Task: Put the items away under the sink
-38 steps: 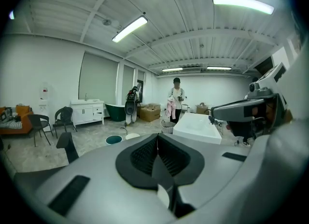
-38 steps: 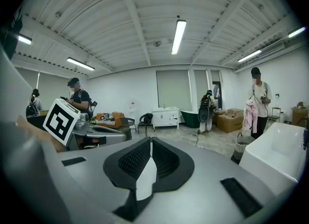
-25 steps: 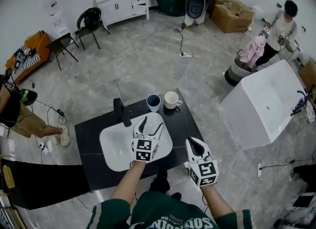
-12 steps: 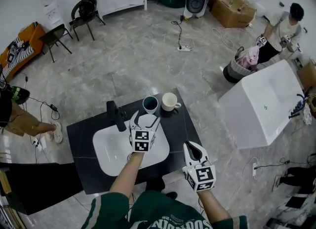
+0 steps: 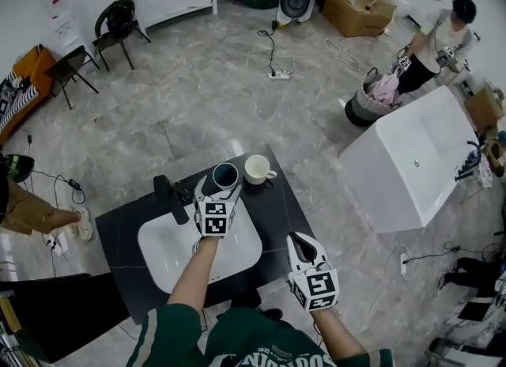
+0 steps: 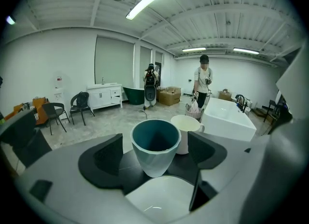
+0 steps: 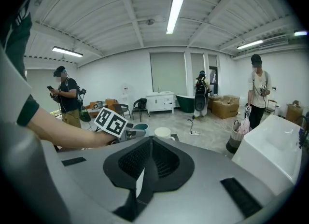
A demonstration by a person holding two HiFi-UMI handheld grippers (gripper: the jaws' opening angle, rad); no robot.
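Two empty vessels at tabletop (image 5: 278, 203) far edge: teal cup (image 6: 155, 141) loose between left hand-held gripper (image 6: 154, 159) jaws, just opened wide; mug (image 6: 187, 127) beside. Right hand-held gripper (image 7: 150, 158) closed, empty.

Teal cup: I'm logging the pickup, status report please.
Left gripper open, jaws just opening, teal cup between them, ungripped. Right gripper shut, empty. White mug close beside cup.

White block lettering runs across the person's green shirt (image 5: 241, 343) at the bottom edge of the head view, cut off by the frame and not legible. No other text can be read.
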